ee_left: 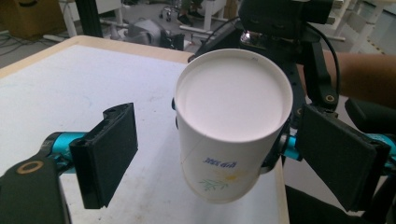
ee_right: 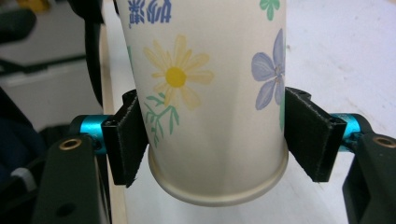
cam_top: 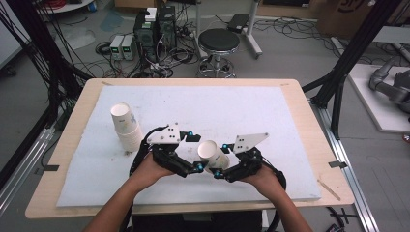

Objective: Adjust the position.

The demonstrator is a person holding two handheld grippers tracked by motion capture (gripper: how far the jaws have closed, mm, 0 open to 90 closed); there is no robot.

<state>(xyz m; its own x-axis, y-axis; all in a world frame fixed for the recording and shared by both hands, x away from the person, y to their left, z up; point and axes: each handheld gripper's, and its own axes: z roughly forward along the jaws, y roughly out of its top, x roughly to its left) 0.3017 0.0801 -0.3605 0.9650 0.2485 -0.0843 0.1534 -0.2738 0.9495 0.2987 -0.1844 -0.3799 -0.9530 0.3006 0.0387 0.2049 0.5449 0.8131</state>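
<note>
High view: the paper cup [cam_top: 212,153] hangs above the near middle of the desk [cam_top: 300,125], gripped by the right claw [cam_top: 223,162] alone — a squeeze could crush it. Left gripper view: the left claw [ee_left: 205,154] stands released around it. Right gripper view: pads clenched near the rim — it may pivot.

Your right gripper [cam_top: 218,170] clamps the paper cup [cam_top: 211,153]; your left gripper [cam_top: 193,151] flanks its base; cup stack [cam_top: 126,126] far left.

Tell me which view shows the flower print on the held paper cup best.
The right gripper view: the paper cup sits close up between the right gripper fingers, with its yellow and purple flowers sharp. The left gripper view mostly shows the cup's white base and a little print. The high view shows it small.
</note>
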